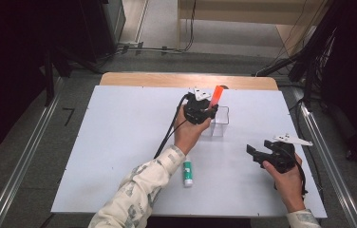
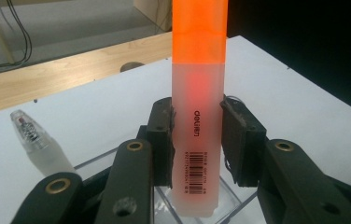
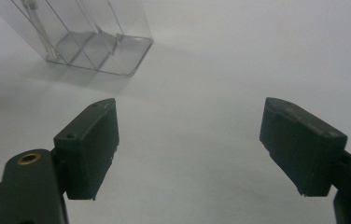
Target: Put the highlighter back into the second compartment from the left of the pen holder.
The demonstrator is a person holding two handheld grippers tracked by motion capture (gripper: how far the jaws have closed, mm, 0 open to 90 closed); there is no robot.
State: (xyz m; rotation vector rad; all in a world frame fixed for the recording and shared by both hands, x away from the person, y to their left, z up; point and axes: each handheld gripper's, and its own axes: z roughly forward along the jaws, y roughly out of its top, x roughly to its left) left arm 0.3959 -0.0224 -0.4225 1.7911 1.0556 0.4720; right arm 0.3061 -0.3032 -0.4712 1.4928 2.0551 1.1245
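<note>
An orange-capped highlighter (image 1: 217, 96) with a frosted barrel stands upright, its lower end inside a clear plastic box (image 1: 220, 124) on the white table (image 1: 119, 142). My left gripper (image 1: 211, 110) is shut on its barrel. In the left gripper view both pads press the highlighter (image 2: 199, 56) just above its barcode, and the box rim (image 2: 239, 203) shows below. My right gripper (image 1: 256, 155) rests low at the table's right, open, with nothing between its jaws. The right gripper view has that gripper (image 3: 190, 149) over bare table, the clear box (image 3: 113, 46) ahead at upper left.
A green-and-white glue stick (image 1: 187, 173) lies on the table near the front, between the two arms. A translucent pen with a clear cap (image 2: 33, 140) stands tilted just left of the left gripper. A wooden strip (image 1: 186, 80) borders the table's far edge.
</note>
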